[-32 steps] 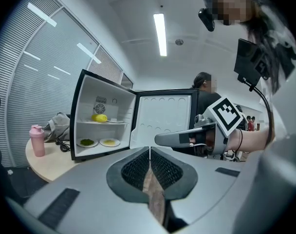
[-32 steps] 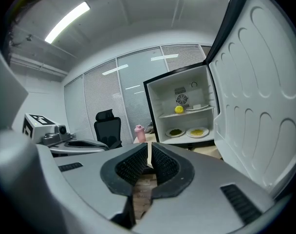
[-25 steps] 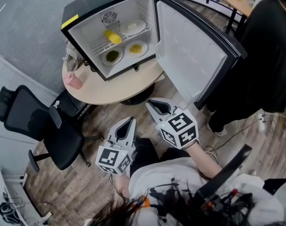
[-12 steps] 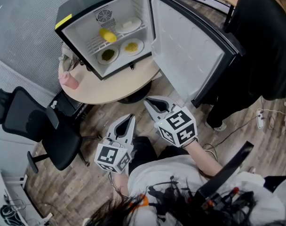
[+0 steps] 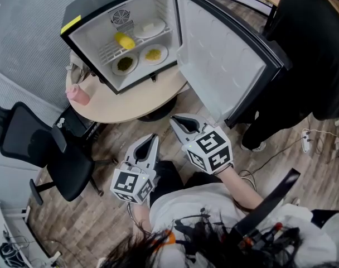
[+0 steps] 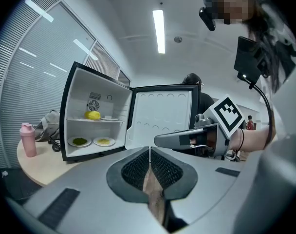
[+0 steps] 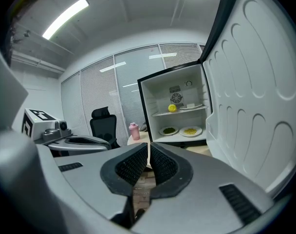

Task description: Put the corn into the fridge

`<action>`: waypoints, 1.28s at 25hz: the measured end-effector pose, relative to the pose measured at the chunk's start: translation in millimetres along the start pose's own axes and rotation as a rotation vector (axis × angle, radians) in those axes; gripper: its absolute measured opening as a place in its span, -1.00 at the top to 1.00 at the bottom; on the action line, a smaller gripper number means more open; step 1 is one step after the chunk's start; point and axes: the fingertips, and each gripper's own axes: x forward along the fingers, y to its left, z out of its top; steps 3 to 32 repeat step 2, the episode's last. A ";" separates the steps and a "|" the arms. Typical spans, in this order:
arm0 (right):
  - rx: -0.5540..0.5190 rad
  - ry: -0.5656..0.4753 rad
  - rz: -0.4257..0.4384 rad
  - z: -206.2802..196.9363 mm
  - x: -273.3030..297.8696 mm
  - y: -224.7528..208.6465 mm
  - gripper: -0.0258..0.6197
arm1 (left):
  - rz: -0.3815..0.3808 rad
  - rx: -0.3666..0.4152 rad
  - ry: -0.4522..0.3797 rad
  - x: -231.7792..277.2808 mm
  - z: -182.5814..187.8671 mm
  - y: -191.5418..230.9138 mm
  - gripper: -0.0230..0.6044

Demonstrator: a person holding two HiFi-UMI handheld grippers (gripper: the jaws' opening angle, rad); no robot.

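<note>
Judging by the head view, the corn [image 5: 124, 40] already lies on the fridge's [image 5: 102, 7] upper shelf, near its left edge; what is left is probably to push the door [image 5: 214, 66] shut by its outer edge. Left gripper view: left gripper [image 6: 149, 150] jaws together, empty; the corn looks stubby and yellow. Right gripper view: right gripper [image 7: 148, 145] likewise closed on nothing.

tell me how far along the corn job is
Done: the corn lies on the upper shelf inside the mini fridge, beside a white plate. In hand: nothing. The left gripper and the right gripper are both shut and empty, held well back from the fridge. Left: the fridge door stands wide open, so closing it may be all that remains.
</note>
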 end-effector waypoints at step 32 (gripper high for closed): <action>0.001 0.000 -0.002 0.0 0.2 -1.9 0.83 | 0.003 -0.002 0.003 0.9 -0.8 1.9 0.89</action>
